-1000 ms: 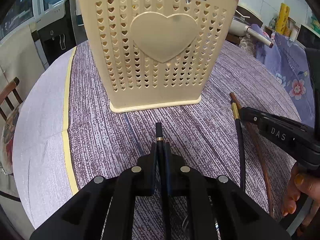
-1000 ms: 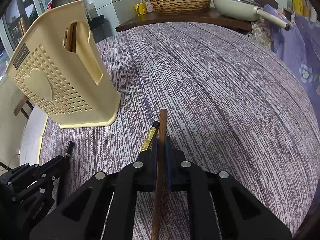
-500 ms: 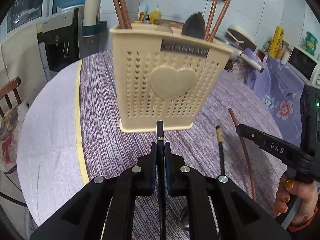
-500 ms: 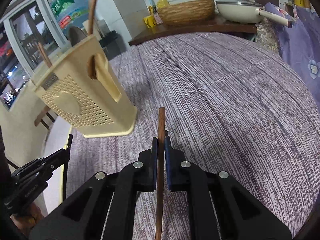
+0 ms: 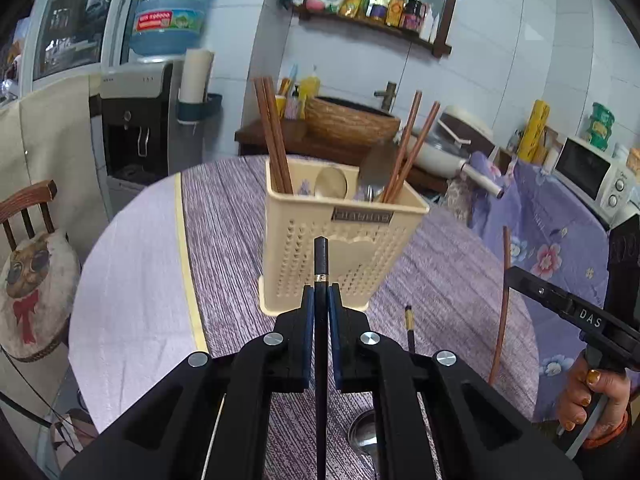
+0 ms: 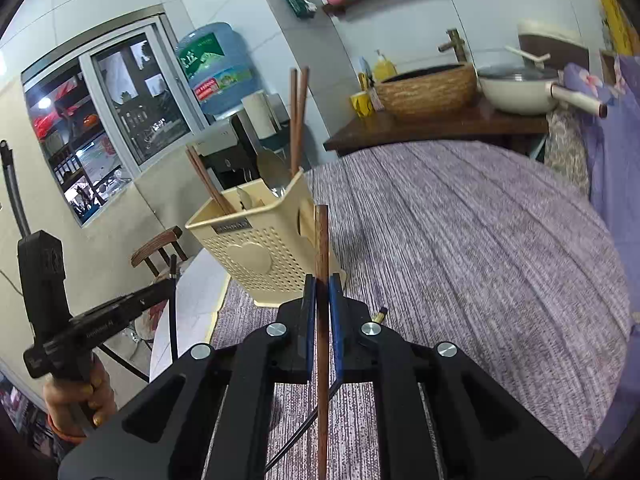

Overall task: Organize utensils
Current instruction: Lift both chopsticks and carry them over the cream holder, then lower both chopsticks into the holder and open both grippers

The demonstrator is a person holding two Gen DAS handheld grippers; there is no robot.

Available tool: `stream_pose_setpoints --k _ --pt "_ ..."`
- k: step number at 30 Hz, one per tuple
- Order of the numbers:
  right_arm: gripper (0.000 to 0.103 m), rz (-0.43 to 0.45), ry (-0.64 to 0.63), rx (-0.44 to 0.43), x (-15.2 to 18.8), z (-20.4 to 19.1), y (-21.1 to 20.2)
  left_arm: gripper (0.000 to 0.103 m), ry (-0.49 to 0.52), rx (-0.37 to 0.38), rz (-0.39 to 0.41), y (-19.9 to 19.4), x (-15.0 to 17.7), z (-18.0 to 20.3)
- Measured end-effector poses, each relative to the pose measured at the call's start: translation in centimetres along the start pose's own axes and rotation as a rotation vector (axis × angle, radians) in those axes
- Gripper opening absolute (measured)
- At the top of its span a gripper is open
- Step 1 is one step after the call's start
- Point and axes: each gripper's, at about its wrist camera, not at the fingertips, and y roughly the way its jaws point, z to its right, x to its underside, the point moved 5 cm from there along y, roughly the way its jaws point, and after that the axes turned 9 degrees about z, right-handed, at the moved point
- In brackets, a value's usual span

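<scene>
A cream perforated utensil holder (image 5: 340, 240) stands on the round table, also in the right wrist view (image 6: 256, 256). It holds several brown chopsticks (image 5: 274, 140) and spoons. My left gripper (image 5: 320, 296) is shut on a black chopstick (image 5: 320, 264), lifted in front of the holder. My right gripper (image 6: 322, 284) is shut on a brown chopstick (image 6: 321, 240), raised to the holder's right; it also shows in the left wrist view (image 5: 502, 308). Another black chopstick with a gold band (image 5: 409, 324) lies on the table.
The table has a purple striped cloth (image 6: 480, 240). A spoon (image 5: 362, 432) lies near the front edge. A wooden chair (image 5: 28, 240) stands at left. A side table with a woven basket (image 6: 428, 88) and a pan (image 6: 516, 92) is behind.
Both grippers have risen with their chopsticks, off the table. The holder now looks smaller and lower, with its open top in view.
</scene>
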Motion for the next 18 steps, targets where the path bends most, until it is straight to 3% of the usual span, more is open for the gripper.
stream_pose_setpoints --k 18 --pt "0.008 0.026 -0.044 -0.07 -2.0 -2.0 -2.3 0.008 -0.003 0.008 0.094 -3.3 -2.2 -0.6"
